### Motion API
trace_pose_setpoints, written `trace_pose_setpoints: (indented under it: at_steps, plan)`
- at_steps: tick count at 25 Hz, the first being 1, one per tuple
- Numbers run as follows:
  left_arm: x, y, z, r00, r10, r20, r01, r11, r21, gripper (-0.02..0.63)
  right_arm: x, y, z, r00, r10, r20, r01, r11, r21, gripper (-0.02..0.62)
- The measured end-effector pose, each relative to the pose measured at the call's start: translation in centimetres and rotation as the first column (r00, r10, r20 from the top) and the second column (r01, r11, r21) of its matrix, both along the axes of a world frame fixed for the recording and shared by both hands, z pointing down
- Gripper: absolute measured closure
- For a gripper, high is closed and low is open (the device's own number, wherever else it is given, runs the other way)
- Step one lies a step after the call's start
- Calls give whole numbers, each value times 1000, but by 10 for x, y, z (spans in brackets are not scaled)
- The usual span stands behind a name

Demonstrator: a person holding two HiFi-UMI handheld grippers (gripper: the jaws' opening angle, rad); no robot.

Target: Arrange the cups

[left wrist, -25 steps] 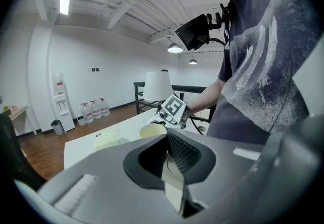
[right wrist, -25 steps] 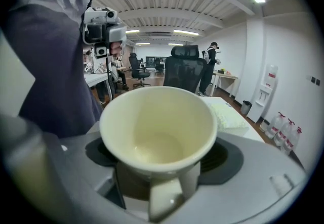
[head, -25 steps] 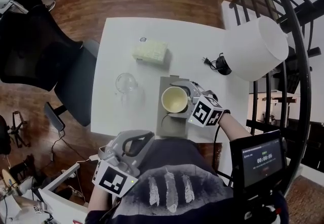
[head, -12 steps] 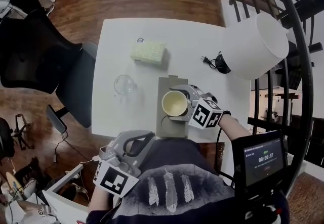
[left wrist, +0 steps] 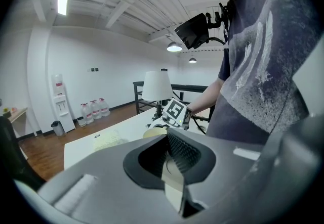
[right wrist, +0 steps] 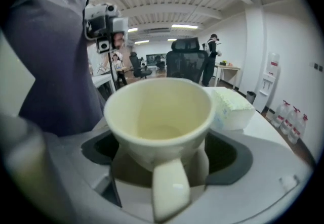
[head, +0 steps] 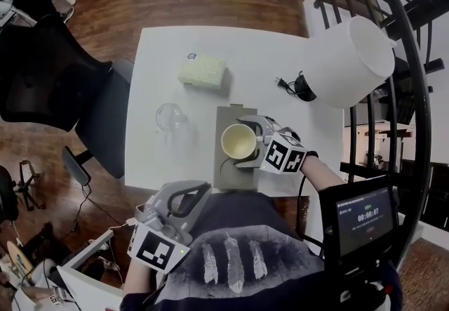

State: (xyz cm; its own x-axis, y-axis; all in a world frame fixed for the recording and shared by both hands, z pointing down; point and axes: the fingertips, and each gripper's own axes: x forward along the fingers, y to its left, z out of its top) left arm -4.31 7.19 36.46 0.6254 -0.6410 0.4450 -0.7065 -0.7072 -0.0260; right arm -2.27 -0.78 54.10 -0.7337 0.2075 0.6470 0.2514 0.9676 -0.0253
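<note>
Right gripper jaws had just been opening around the cream cup, which stayed between them; the cup's place on the grey mat had barely changed. The right gripper view showed the jaws spread, with dark gaps on both sides of the cup wall, so I judged the pads to be off it. The cup stood upright and empty, its handle pointing back at the gripper.

The left gripper was pressed together on nothing, held near the body off the near edge of the bench.

The clear glass cup stood to the left of the mat, apart from it. The pale sponge-like block lay farther off.

Handling notes (judgement): the cream cup looked glazed and ceramic, so stiff, fairly weighty, smooth and chippable. The best hold seemed to be across the body below the flared rim, or pinching the handle. The glass looked lighter, slick and fragile, so it should be gripped low on the wall, gently.
</note>
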Motion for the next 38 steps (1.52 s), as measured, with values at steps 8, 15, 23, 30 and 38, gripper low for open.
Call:
trace_pose_setpoints:
  at_steps: [8,15,23,30,38]
  plan:
    - [-1,0,-8,1000,2,-10,-2,1000,25,591,4,-25,-75,981,119,156,-115,993,-31,13]
    - [8,3,-21,999,33,-5,-33,999,44,591,3,-25,-190,895,171,411,-122,982,-141,-2]
    - [16,6,-29,999,48,-10,-48,997,64,591,46,-44,-272,723,355,593,-199,929,-313,-1]
    - [23,6,-32,998,67,-14,-65,995,73,591,98,-53,-285,600,483,638,-218,866,-450,230]
    - [27,3,-28,997,75,-25,-73,995,70,591,93,-28,-258,646,485,589,-166,843,-511,592]
